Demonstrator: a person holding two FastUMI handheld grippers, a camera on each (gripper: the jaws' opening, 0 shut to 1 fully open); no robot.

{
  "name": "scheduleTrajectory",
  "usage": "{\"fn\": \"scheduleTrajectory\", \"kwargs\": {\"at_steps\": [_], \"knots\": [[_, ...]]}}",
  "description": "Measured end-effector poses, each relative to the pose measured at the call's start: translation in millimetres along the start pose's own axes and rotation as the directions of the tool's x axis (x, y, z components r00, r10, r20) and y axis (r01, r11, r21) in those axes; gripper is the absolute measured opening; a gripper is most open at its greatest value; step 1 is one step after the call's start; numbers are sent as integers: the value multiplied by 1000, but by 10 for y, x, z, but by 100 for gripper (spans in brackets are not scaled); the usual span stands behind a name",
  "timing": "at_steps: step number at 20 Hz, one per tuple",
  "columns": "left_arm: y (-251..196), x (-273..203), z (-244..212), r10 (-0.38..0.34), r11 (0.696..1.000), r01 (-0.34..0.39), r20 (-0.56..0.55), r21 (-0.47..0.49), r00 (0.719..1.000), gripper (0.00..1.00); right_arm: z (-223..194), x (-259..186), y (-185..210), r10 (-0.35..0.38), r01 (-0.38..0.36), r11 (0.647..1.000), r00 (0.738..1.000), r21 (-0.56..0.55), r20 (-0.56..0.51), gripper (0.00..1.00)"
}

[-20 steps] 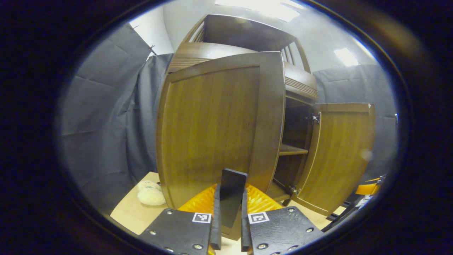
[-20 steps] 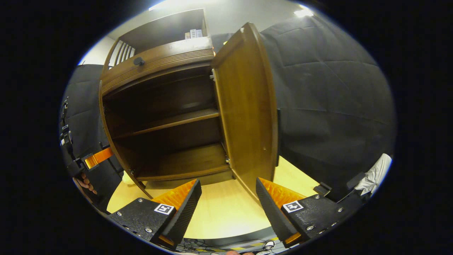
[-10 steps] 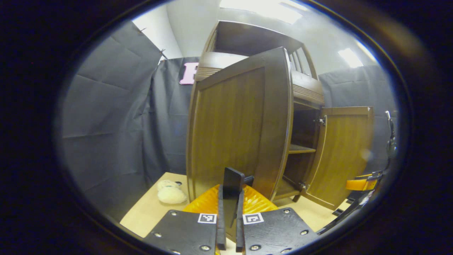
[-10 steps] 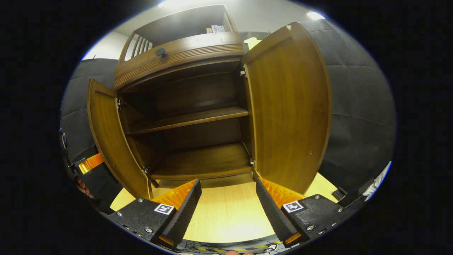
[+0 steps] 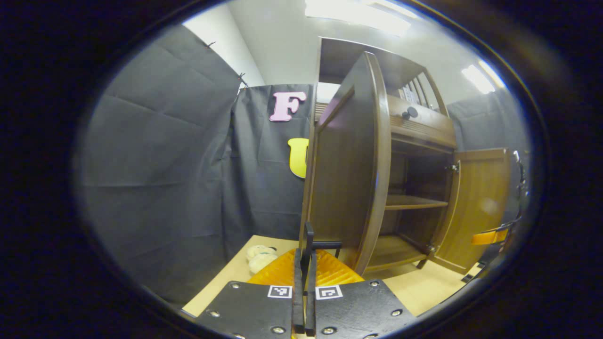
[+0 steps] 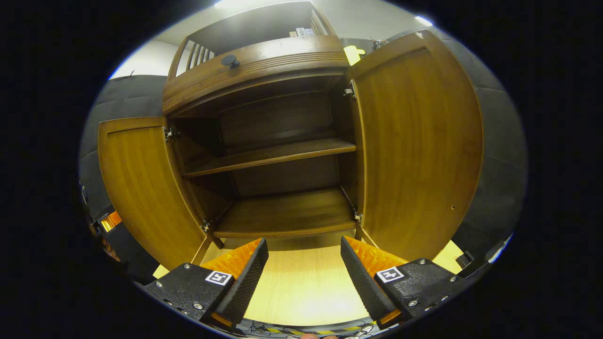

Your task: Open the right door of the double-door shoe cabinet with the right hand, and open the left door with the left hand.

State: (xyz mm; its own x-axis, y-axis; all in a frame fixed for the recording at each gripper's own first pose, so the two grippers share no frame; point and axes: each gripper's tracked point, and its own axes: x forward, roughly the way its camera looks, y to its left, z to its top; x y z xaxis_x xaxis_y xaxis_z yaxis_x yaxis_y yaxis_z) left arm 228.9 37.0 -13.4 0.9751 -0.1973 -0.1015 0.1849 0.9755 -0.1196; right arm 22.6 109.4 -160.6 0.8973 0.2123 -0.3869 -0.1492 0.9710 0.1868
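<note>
Both doors are swung out now. We've got the left gripper (image 5: 305, 263) pinched tight on the left door (image 5: 351, 174) handle (image 5: 308, 238), while the right gripper (image 6: 304, 256) sits wide open holding nothing, facing the cabinet (image 6: 278, 165) and right door (image 6: 414, 146).

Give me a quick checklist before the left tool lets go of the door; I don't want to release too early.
1. Left door swung wide: ok.
2. Right door open: ok.
3. Left tool closed on the door handle: ok.
4. Right tool open and free of the doors: ok.
5. Shelves exposed: ok.
6. Plush toy clear of the left door's swing: cannot tell.
</note>
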Motion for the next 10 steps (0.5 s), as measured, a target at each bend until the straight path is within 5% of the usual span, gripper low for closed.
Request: {"fn": "scheduleTrajectory", "kwargs": {"at_steps": [5, 10], "knots": [[-1, -9, 37, -53, 997, 54, 27, -59, 998, 3, 130, -24, 30, -10, 11, 999, 1000, -36, 23, 92], [34, -60, 23, -81, 997, 82, 24, -17, 996, 3, 254, -85, -80, -50, 51, 997, 998, -64, 26, 96]]}}
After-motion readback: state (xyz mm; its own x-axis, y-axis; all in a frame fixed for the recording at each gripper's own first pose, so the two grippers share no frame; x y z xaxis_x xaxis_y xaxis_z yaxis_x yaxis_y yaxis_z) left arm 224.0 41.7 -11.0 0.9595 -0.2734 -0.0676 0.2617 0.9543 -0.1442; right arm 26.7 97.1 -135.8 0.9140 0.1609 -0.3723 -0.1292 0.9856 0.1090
